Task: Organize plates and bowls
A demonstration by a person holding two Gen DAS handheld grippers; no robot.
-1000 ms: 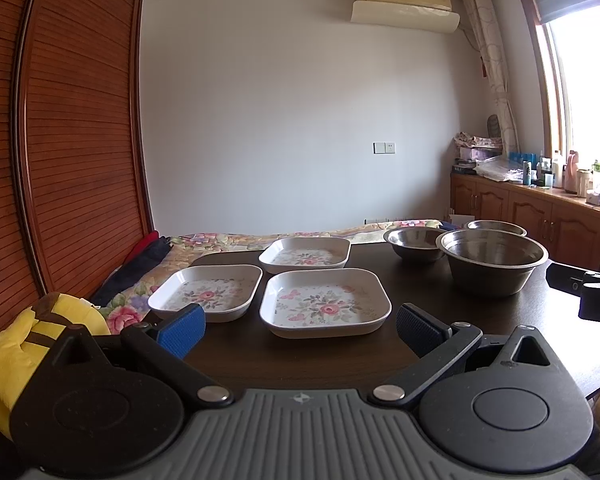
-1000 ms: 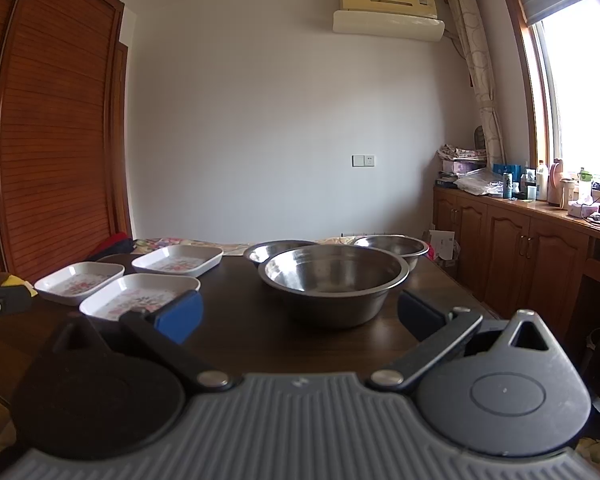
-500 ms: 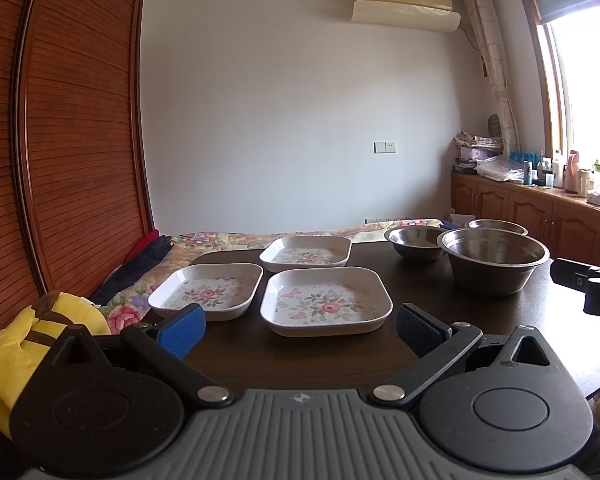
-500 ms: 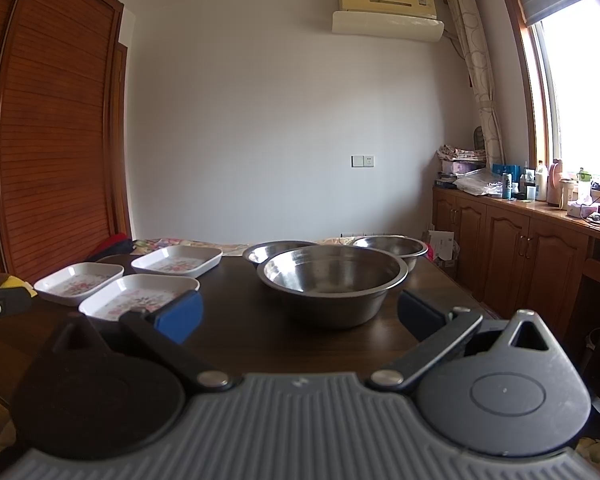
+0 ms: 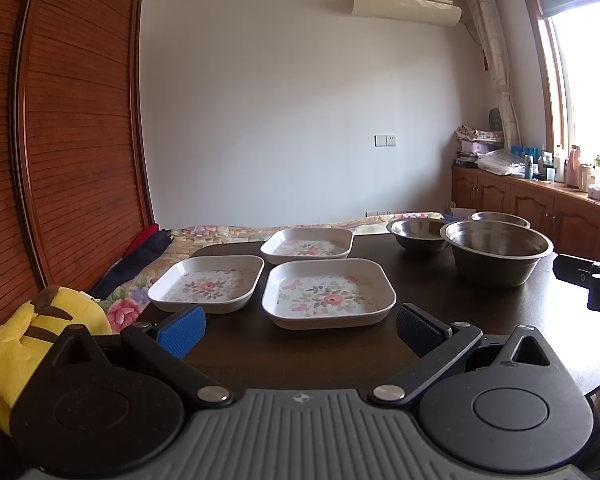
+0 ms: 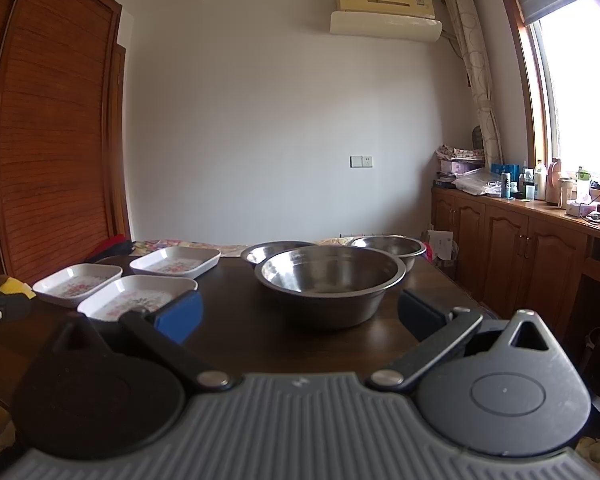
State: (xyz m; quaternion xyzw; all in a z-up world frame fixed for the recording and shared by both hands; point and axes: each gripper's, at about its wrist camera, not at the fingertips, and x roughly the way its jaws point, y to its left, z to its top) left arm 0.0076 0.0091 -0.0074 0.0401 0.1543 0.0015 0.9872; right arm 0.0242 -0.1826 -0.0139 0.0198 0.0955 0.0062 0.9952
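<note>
Looking like nothing's sorted yet: three floral plates [image 5: 327, 293] and three steel bowls [image 6: 332, 280] sit separate on the worktop [image 5: 440, 280].
Left hand-held gripper [image 5: 298, 324] and right hand-held gripper [image 6: 300, 318] both gape wide, empty, all stacking left.

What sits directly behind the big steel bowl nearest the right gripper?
Two smaller steel bowls stand behind the big steel bowl. Its rim hides their lower parts, so contact between them cannot be judged.

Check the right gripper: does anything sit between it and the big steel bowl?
Nothing visible does. The right gripper is open and faces the large steel bowl across bare dark table.
</note>
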